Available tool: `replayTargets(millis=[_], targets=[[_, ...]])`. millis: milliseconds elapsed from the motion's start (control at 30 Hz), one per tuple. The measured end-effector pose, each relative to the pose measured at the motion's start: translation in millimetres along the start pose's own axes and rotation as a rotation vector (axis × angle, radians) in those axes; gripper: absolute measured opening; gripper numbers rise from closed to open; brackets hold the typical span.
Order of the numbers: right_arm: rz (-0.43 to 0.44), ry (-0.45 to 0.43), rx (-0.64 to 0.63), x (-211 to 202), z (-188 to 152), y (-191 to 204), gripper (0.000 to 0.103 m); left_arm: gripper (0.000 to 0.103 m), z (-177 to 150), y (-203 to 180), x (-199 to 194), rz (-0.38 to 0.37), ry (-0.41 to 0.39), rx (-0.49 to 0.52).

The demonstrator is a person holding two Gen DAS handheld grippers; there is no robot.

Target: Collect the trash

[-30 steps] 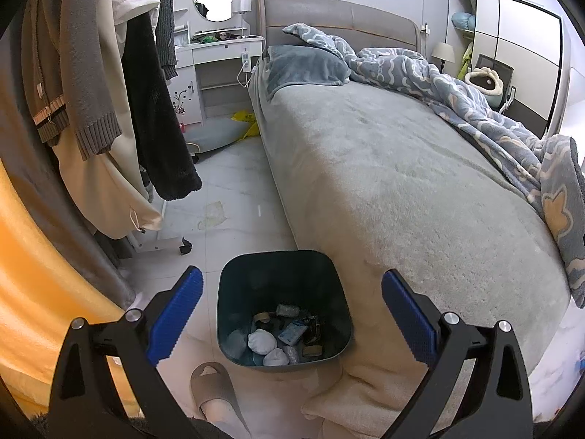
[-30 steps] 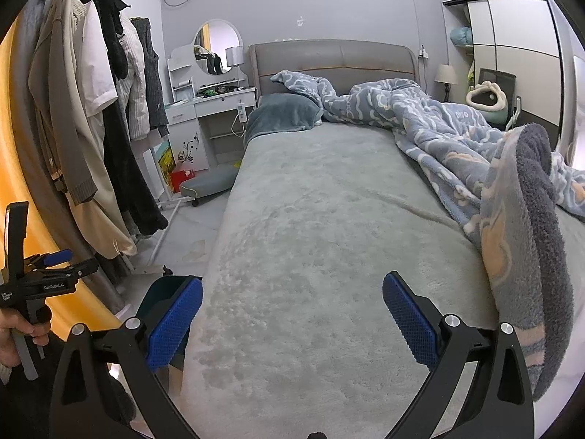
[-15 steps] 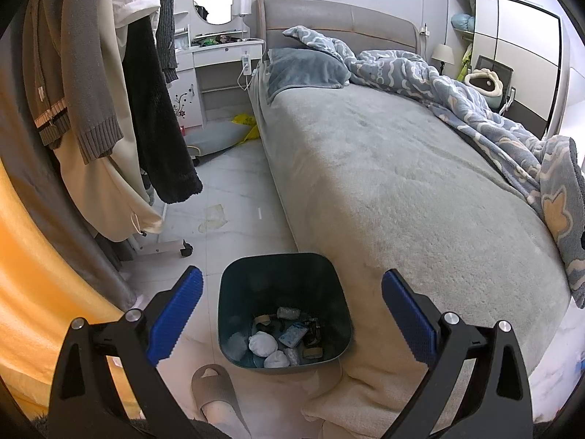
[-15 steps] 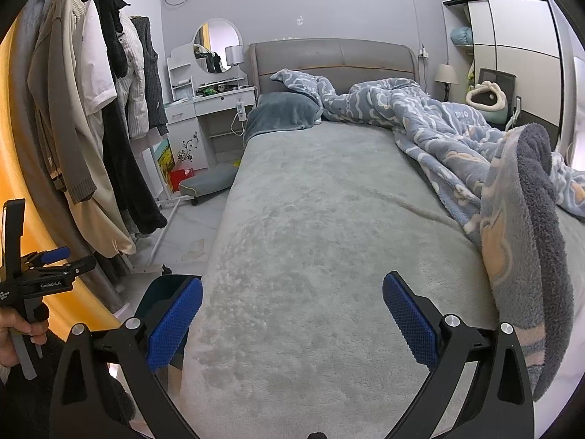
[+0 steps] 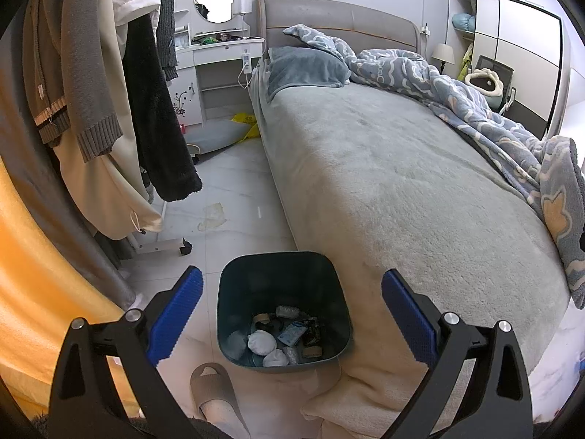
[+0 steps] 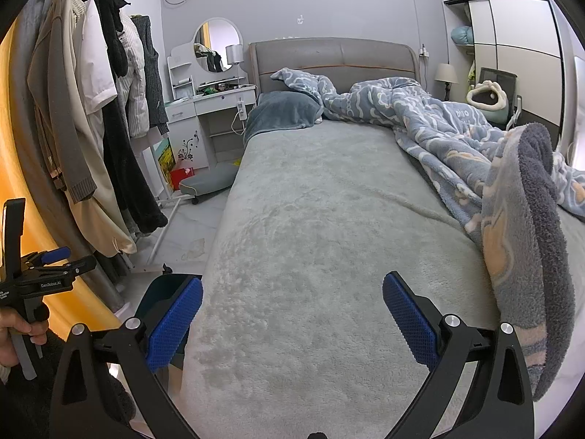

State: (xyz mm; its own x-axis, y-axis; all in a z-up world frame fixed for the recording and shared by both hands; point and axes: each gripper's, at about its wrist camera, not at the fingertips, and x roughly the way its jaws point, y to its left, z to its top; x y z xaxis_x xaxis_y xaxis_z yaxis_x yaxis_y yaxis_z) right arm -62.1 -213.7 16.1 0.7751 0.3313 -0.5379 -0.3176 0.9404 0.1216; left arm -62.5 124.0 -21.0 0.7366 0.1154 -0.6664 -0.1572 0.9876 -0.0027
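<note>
A dark teal trash bin (image 5: 281, 311) is seen upright on the floor, touching the near left corner of the bed. It has a square mouth with rounded corners and is open at the top. Only its bottom is covered with trash: two white crumpled balls (image 5: 261, 342), a small blue packet (image 5: 291, 333), a clear crushed plastic piece (image 5: 286, 311) and some dark wrappers (image 5: 312, 331). On the floor farther away, left of the bed, a flat pale scrap (image 5: 212, 216) is lying on the tiles. In the right wrist view, only a dark corner of the bin (image 6: 164, 292) is visible.
</note>
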Motion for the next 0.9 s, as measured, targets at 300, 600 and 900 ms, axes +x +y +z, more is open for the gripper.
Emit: replayTargets(millis=[300,600,900], targets=[[0.001,0.0,0.002,0.3,0.2,0.0,0.1,0.1,-0.3,0.3,0.1,0.001,0.0,-0.002],[0.0,0.002,-0.001,1.3,0.1,1.1,0.1,0.1,0.1,0.8,0.1,0.002,0.0,-0.002],[0.003,0.0,-0.001,1.1,0.3,1.2,0.1,0.1,-1.2,-2.7,0.2,0.001,0.006,-0.004]])
